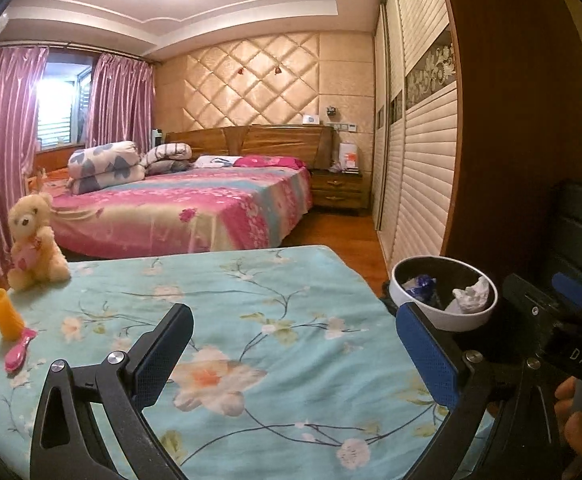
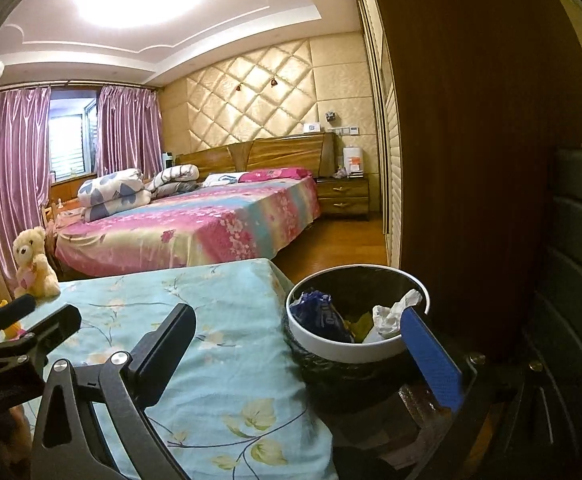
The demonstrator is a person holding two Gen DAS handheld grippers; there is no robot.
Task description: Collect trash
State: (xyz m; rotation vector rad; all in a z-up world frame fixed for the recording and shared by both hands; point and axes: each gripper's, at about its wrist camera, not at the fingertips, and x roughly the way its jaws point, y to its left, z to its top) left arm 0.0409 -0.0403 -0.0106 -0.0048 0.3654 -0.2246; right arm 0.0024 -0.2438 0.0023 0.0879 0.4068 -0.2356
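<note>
Both claws released, nothing gripped. Left claw (image 1: 295, 354) over floral-cloth surface (image 1: 251, 300), fingers wide apart. Right claw (image 2: 307, 350) spread near surface's right edge, blue pad (image 2: 431, 356) in front of bin rim. Trash bin (image 2: 357, 350) just beside surface, on the right; holds white crumpled tissue (image 2: 391, 314) and blue wrapper (image 2: 323, 314). Teddy bear (image 1: 35, 242), orange cup (image 1: 5, 314), pink brush (image 1: 19, 350) at surface's far left.

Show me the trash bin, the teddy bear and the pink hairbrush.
trash bin (image 2: 351, 354), right wrist view, white front rim.
teddy bear (image 1: 37, 240), left wrist view, its belly.
pink hairbrush (image 1: 15, 356), left wrist view, brush head.
</note>
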